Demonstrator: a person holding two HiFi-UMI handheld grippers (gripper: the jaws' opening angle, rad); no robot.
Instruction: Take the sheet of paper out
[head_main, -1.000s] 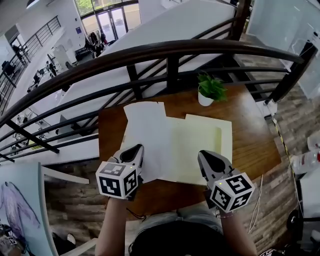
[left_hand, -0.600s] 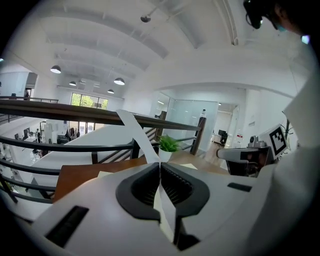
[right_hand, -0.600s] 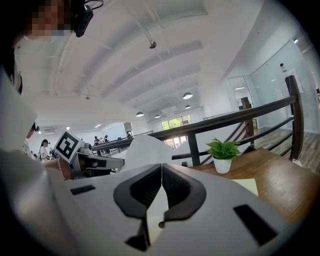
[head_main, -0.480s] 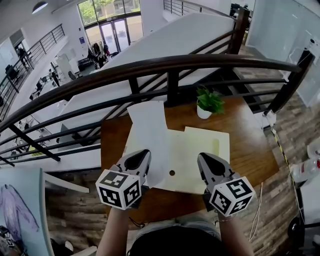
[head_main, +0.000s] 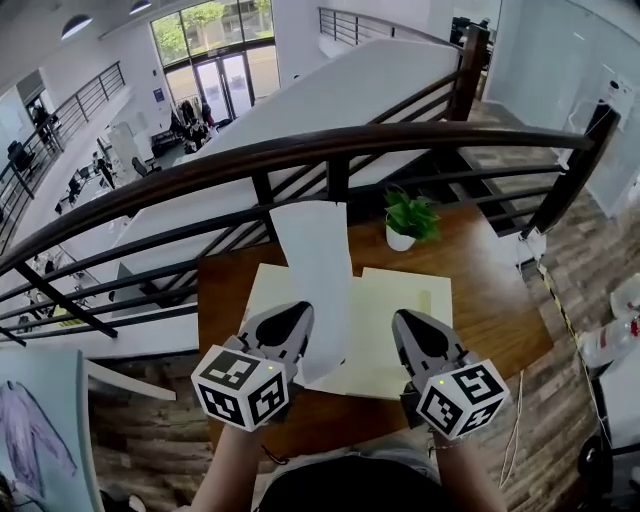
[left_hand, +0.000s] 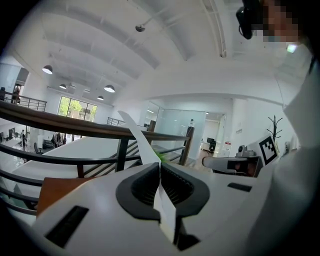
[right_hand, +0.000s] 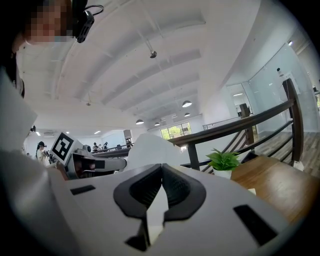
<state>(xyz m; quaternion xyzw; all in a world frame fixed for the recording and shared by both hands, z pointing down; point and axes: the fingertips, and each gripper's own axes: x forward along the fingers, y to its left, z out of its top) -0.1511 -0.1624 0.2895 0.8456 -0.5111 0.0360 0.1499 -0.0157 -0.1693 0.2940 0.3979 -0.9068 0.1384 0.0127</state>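
White sheet of paper (head_main: 315, 270) in head view: sticks up over yellow folder (head_main: 400, 335) on brown table (head_main: 500, 290), pinched by left gripper (head_main: 298, 315). Right gripper (head_main: 405, 322) at folder's near edge.
Left gripper view: jaws squeezed together on sheet.
Right gripper view: jaws squeezed together on folder edge.

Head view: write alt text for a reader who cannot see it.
The left gripper is shut on a white sheet of paper, holding it raised above a cream folder lying on a wooden table, while the right gripper pinches the folder's near edge. A potted plant stands by the dark railing beyond.
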